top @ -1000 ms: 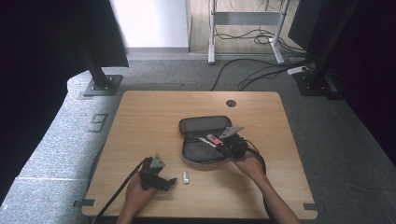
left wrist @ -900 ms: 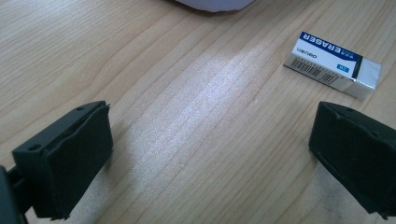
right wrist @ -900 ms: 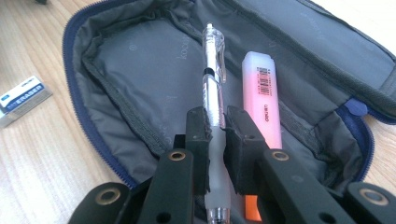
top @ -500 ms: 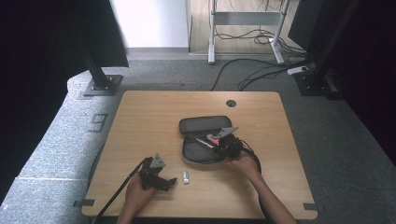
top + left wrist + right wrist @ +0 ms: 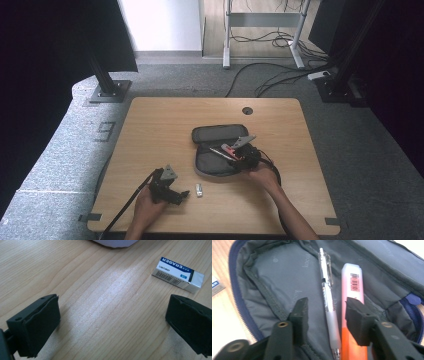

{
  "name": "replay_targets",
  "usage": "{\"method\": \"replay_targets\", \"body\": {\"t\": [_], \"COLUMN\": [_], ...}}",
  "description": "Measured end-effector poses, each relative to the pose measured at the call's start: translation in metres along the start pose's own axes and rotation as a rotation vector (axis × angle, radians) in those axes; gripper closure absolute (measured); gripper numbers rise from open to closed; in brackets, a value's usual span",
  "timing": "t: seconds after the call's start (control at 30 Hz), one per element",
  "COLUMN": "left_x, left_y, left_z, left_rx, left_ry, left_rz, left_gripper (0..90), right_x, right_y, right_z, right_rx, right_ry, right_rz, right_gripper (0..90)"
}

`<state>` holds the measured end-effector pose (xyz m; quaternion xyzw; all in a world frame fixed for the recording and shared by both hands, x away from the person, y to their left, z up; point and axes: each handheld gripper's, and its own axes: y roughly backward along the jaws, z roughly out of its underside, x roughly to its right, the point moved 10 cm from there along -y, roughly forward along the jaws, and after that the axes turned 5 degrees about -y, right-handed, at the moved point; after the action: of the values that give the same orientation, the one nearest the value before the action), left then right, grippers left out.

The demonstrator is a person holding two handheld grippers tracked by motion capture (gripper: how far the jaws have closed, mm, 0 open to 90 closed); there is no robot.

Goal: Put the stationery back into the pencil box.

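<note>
An open grey pencil case (image 5: 215, 135) lies at the table's middle. Inside it (image 5: 274, 282) a clear pen (image 5: 327, 297) and an orange highlighter (image 5: 352, 290) lie side by side. My right gripper (image 5: 239, 152) hovers over the case, and its jaws have just been opening. They (image 5: 328, 312) stand apart with the pen lying loose between them, and the right pad sits above the highlighter. My left gripper (image 5: 182, 196) rests open near the front edge, its jaws (image 5: 112, 325) wide over bare wood. A white and blue eraser (image 5: 178, 275) lies just beyond its right jaw.
The eraser (image 5: 199, 190) sits between the left gripper and the case's front edge. A round cable hole (image 5: 247, 110) is near the table's far edge. Black stands and cables occupy the floor beyond the table.
The right hand has edged slightly over the case. The left hand has kept still.
</note>
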<state>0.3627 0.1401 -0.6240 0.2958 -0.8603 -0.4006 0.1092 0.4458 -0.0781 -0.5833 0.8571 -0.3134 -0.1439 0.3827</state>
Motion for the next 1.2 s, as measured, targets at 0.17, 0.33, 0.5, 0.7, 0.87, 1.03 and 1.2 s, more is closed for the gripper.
{"method": "replay_targets", "body": {"t": [0.17, 0.33, 0.5, 0.7, 0.87, 1.03, 1.2], "left_x": [0.0, 0.0, 0.0, 0.0, 0.0, 0.0, 0.0], "left_y": [0.0, 0.0, 0.0, 0.0, 0.0, 0.0, 0.0], "left_z": [0.0, 0.0, 0.0, 0.0, 0.0, 0.0, 0.0], "left_rx": [0.0, 0.0, 0.0, 0.0, -0.001, -0.001, -0.001], "left_ry": [0.0, 0.0, 0.0, 0.0, 0.0, 0.0, 0.0], "left_rz": [0.0, 0.0, 0.0, 0.0, 0.001, 0.0, 0.002], "left_gripper": [0.0, 0.0, 0.0, 0.0, 0.0, 0.0, 0.0], "right_x": [-0.006, -0.012, -0.021, -0.039, -0.054, -0.071, -0.084], "right_y": [0.002, 0.006, 0.013, 0.019, 0.021, 0.02, 0.016], "right_z": [0.001, 0.0, -0.002, -0.006, -0.009, -0.009, -0.009], "right_rx": [-0.001, 0.006, 0.024, 0.04, 0.044, 0.04, 0.037], "right_ry": [0.005, -0.005, -0.004, 0.011, 0.029, 0.043, 0.063], "right_rz": [-0.019, -0.039, -0.046, -0.07, -0.087, -0.114, -0.135], "right_gripper": [39.0, 31.4, 30.5, 30.9, 31.7, 32.2, 32.5]}}
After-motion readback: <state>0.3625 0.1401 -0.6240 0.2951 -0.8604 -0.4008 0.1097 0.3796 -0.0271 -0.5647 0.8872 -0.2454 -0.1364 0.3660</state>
